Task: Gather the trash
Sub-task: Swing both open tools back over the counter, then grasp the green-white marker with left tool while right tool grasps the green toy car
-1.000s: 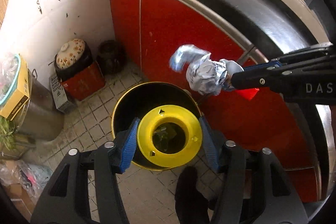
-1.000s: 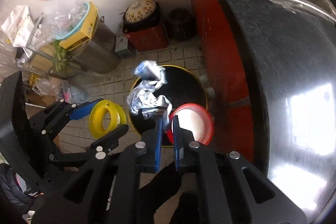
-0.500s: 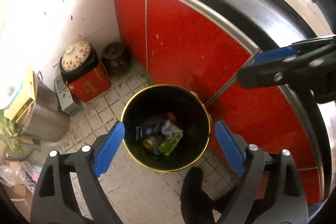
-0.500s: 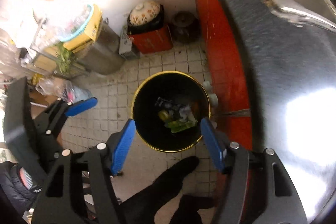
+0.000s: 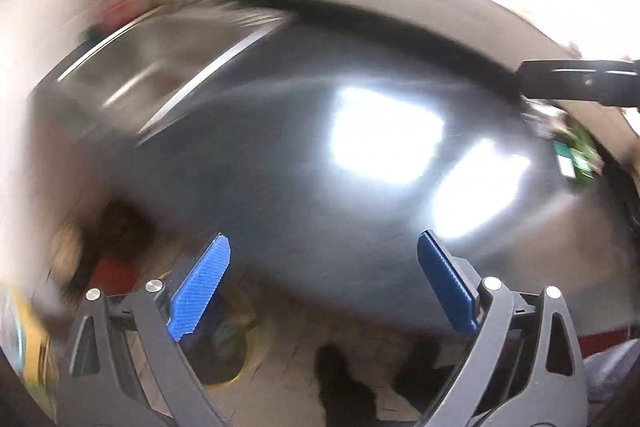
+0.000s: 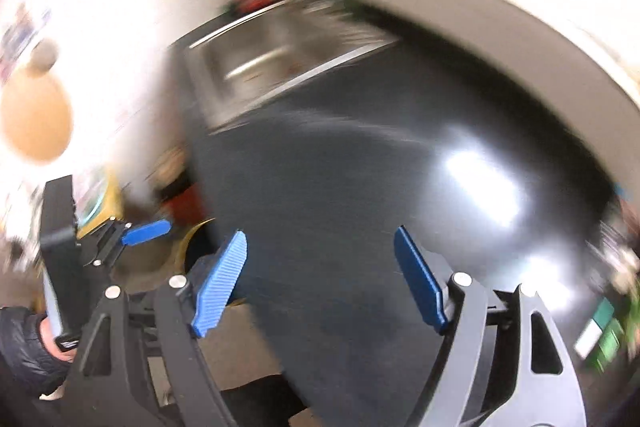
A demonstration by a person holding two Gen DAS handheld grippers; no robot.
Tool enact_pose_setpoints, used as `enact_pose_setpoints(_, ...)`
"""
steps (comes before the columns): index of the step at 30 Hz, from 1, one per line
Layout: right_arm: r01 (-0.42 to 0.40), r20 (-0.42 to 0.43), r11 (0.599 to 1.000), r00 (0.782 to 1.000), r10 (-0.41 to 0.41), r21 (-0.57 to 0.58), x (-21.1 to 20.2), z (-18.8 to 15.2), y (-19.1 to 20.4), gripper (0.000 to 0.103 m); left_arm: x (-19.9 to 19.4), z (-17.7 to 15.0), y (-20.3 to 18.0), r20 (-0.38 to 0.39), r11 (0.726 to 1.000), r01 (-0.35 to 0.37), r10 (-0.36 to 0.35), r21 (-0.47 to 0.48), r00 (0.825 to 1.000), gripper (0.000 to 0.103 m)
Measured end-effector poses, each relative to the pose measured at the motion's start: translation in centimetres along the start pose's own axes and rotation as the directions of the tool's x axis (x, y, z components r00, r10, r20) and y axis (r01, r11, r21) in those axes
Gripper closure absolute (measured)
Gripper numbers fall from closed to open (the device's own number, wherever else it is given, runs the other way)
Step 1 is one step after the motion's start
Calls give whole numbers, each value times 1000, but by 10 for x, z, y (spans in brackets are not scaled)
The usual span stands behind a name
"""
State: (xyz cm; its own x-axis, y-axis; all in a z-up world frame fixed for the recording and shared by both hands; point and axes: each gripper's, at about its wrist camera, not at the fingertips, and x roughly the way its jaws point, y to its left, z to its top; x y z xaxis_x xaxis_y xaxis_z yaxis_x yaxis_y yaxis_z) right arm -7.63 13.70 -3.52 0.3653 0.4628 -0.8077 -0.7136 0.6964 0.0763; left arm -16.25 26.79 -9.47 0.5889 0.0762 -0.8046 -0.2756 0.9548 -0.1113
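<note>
Looking along the left gripper [image 5: 322,285], its blue pads [image 5: 200,297] stand spread wide with nothing between them, and the dark glossy countertop [image 5: 304,155] fills the ground ahead. The remaining trash, a green-and-white wrapper [image 5: 574,157] with some pale crumpled stuff just beyond it, lies on the countertop far off to the tool's right and ahead, close under the dark arm of the other tool [image 5: 580,83] that reaches in from the right edge. The steel sink [image 5: 160,67] lies ahead to the left, well apart from the wrapper. Below and behind the left pad, the yellow rim of the bin [image 5: 230,343] shows on the floor, blurred. The whole view is smeared, so the wrapper's long axis cannot be told here.

In the right wrist view, the right gripper [image 6: 320,277] is also spread and empty, its pads over the near edge of the countertop. The wrapper [image 6: 600,327] sits low at the tool's right, beside the right pad and nearer than anything else on the counter; pale scraps lie just ahead of it. The left gripper shows far to the left, over the bin side.

By these views the right hand is plainly the nearer, and the coming reach seems to be a swing to its own right, while the bin waits behind on the left.
</note>
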Motion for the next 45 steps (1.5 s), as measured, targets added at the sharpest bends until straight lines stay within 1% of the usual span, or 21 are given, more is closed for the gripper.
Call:
enact_pose_setpoints(2,77,31,993,996,-80,91,-28,-14,-47,29,10,24,-51,-2,992,74,-74,103,997,11)
enact_pose_setpoints(3,123,39,982,991,-130,146,-45,-25,-73,29,14,33,-76,-1,982,110,-111,152,994,11)
enact_pose_setpoints(4,161,50,966,983,-174,201,-61,-37,-98,29,16,38,-93,-3,974,130,-132,186,991,11)
enact_pose_setpoints(5,194,56,948,975,-214,253,-77,-50,-121,29,20,47,-122,-14,958,160,-162,237,987,11)
enact_pose_setpoints(7,241,51,914,961,-272,327,-99,-74,-155,29,25,59,-168,-35,928,220,-220,300,975,11)
enact_pose_setpoints(9,276,46,871,946,-321,407,-120,-101,-184,29,29,62,-205,-62,901,262,-257,345,964,11)
enact_pose_setpoints(12,312,24,812,928,-372,494,-145,-138,-216,29,34,55,-250,-88,868,281,-270,410,959,11)
enact_pose_setpoints(14,320,17,786,922,-387,529,-156,-157,-231,29,39,50,-281,-110,844,294,-275,449,955,11)
enact_pose_setpoints(16,325,8,767,919,-395,553,-164,-173,-245,29,40,46,-296,-126,829,304,-278,470,952,11)
enact_pose_setpoints(18,322,2,757,920,-393,569,-165,-186,-251,29,42,43,-311,-133,811,307,-279,498,951,11)
enact_pose_setpoints(19,321,-1,756,921,-390,571,-165,-188,-256,29,42,43,-315,-134,806,305,-276,507,952,11)
enact_pose_setpoints(21,314,-2,759,924,-381,570,-162,-188,-262,29,47,44,-322,-139,805,302,-269,510,953,11)
enact_pose_setpoints(26,293,-8,778,938,-347,555,-150,-186,-281,29,68,49,-342,-147,815,278,-236,508,961,11)
enact_pose_setpoints(28,275,-19,789,948,-318,550,-136,-183,-293,29,80,51,-349,-146,820,265,-221,508,964,11)
enact_pose_setpoints(31,253,-35,797,959,-280,548,-113,-176,-310,29,102,52,-359,-139,819,266,-227,509,964,11)
enact_pose_setpoints(35,260,-80,803,963,-258,536,-77,-166,-334,29,140,52,-372,-147,819,257,-211,513,966,13)
enact_pose_setpoints(37,265,-114,808,964,-242,525,-52,-161,-348,30,156,52,-378,-165,818,251,-192,518,967,17)
enact_pose_setpoints(40,260,-152,817,965,-211,515,-24,-158,-363,31,176,54,-386,-190,816,258,-185,517,964,22)
enact_pose_setpoints(41,260,-161,819,965,-206,511,-16,-158,-367,31,182,55,-390,-201,815,264,-184,515,962,25)
enact_pose_setpoints(43,269,-197,825,961,-195,497,2,-158,-375,35,191,58,-394,-216,815,279,-192,509,957,29)
enact_pose_setpoints(45,272,-214,829,959,-188,489,10,-159,-380,41,196,60,-397,-221,813,284,-195,509,956,35)
